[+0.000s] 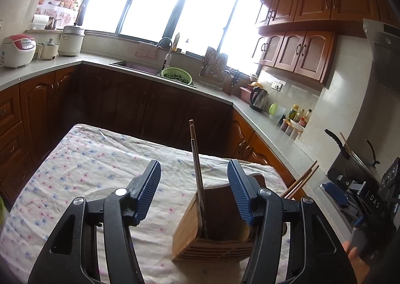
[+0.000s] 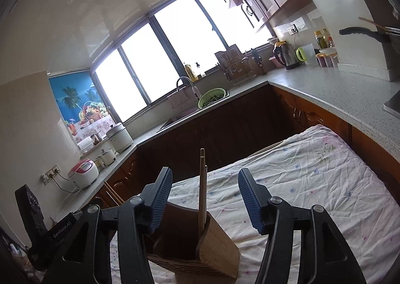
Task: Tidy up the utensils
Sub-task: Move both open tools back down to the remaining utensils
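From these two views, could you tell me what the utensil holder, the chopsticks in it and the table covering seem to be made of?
Utensil holder: apparently bamboo or wood, with pale grooved slats and a darker inside. Chopsticks: thin brown sticks, probably wood or bamboo with a matte finish. Table covering: thin wrinkled fabric, white with a small floral print, likely cotton.

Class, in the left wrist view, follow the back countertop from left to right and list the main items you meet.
Rice cooker → small white pot → tall white cooker → faucet → green colander → dish rack → electric kettle → condiment bottles.
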Demonstrator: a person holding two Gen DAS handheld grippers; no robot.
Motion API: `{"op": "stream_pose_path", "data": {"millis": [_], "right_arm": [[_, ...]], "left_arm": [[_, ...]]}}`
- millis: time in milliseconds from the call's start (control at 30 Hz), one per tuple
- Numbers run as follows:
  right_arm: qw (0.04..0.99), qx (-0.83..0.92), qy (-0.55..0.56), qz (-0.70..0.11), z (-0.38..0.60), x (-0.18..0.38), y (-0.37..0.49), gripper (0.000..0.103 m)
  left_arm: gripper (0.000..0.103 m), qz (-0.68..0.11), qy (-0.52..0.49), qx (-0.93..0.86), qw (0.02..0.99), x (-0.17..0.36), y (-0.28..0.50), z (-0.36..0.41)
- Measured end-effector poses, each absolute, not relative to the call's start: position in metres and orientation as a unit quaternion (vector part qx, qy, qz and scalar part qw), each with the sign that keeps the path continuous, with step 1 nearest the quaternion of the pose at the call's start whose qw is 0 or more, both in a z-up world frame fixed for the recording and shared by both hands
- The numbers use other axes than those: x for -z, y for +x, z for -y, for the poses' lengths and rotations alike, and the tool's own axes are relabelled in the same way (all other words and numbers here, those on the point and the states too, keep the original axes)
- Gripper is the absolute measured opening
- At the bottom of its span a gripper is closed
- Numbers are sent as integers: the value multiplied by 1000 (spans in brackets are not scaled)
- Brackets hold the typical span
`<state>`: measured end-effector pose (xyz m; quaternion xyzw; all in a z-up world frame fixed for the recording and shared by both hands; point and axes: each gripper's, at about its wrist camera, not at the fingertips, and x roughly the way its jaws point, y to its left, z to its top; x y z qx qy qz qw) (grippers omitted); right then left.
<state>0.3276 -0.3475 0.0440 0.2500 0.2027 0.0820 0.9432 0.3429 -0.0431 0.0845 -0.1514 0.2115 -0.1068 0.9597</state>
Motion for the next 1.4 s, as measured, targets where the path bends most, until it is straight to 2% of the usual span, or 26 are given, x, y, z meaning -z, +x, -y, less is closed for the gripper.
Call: {"op": "stream_pose_path", "data": {"millis": [33,67,100,133,300,900,1400], "right_arm": [[943,-85,252,-201,348,-44,324,76],[943,-88,253,-201,347,-44,321,80],[942,-89,252,-201,347,-45,317,84],[942,-91,252,-201,346,-45,313,88],[942,-93,250,-203,342,-48,290,96],[941,-95,240,-220,328,-43,198,97],[944,-92,205,-240,306,-25,147,97]], "left_arm": [[69,-214,-150,106,959,-85,339,41],[81,-216,-150,102,959,-85,334,39],[86,-217,-150,99,960,-85,329,37],[87,-216,-151,98,960,-85,323,35],[92,-230,-145,96,958,-80,296,24],[93,-256,-181,62,948,-58,195,-29],[94,-290,-165,50,941,-30,149,-36]]}}
